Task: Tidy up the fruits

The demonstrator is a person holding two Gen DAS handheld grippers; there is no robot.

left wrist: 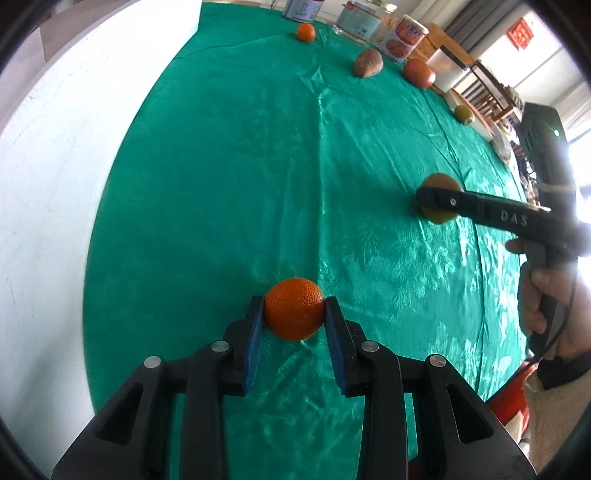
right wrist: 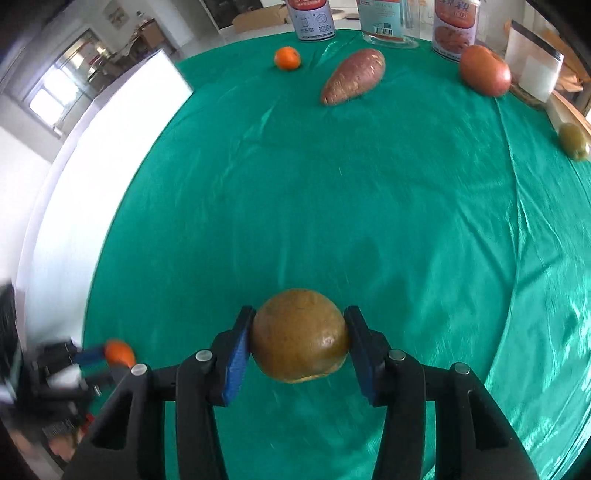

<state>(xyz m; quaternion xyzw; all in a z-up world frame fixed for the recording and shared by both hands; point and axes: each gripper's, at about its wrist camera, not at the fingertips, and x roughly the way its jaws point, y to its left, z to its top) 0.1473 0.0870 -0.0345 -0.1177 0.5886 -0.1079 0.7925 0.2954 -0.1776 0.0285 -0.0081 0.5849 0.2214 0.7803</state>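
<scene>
My left gripper [left wrist: 294, 308] is shut on an orange [left wrist: 294, 309] just above the green tablecloth [left wrist: 240, 166]; it also shows blurred at the lower left of the right wrist view [right wrist: 110, 356]. My right gripper [right wrist: 300, 334] is shut on a brown-green round fruit [right wrist: 300, 335], held above the cloth; it shows in the left wrist view [left wrist: 439, 199] at the right. A second small orange [right wrist: 287, 58], a sweet potato [right wrist: 352, 76], a red tomato-like fruit [right wrist: 484, 70] and a small green fruit [right wrist: 573, 141] lie along the far side.
Cans [right wrist: 310, 18] and a glass jar [right wrist: 386, 20] stand at the far edge, with a white container [right wrist: 533, 70] at the far right. A white board [left wrist: 55, 166] borders the table's left side. Chairs [left wrist: 487, 92] stand beyond the table.
</scene>
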